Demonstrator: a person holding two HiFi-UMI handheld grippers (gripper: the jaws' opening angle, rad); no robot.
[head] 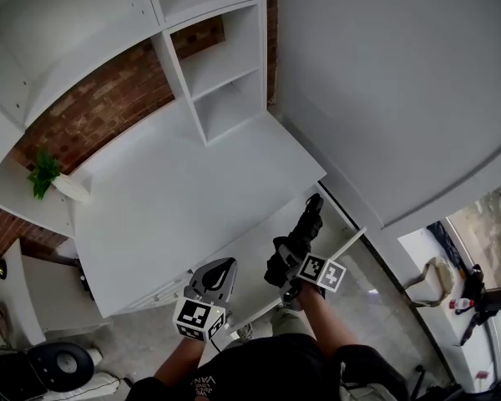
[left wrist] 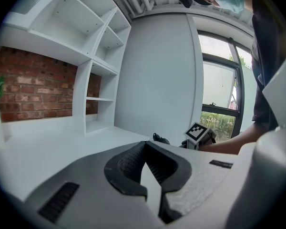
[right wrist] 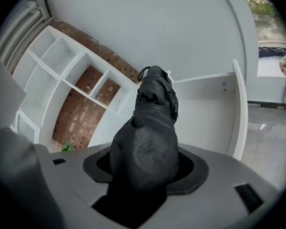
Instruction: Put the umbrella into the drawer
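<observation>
Looking down in the head view, we see a white desk [head: 167, 199] with an open drawer [head: 351, 242] pulled out from its near side. The right gripper [head: 285, 257] holds a folded black umbrella [head: 307, 222] over this drawer, and the umbrella points away from the person. We cannot tell if it touches the drawer bottom. The left gripper [head: 224, 266] hangs just beside the right one, on its left, and its 2 jaws come to a closed point. At the back of the desk a white shelf unit [head: 217, 73] stands against a brick wall [head: 100, 107]. A small green plant [head: 43, 172] sits on a side shelf at the left.

In the left gripper view, the 2 jaws meet at their tips and nothing is between them. Behind them we see the desk top, the marker cube [left wrist: 199, 132] of the right gripper and a window [left wrist: 219, 104].

In the right gripper view, the 2 jaws stand wide and press on the black fabric of the umbrella from both sides. The umbrella rises from between them and has a thin strap loop [right wrist: 144, 72] at its far end. Beyond it are the white inner walls of the drawer.
</observation>
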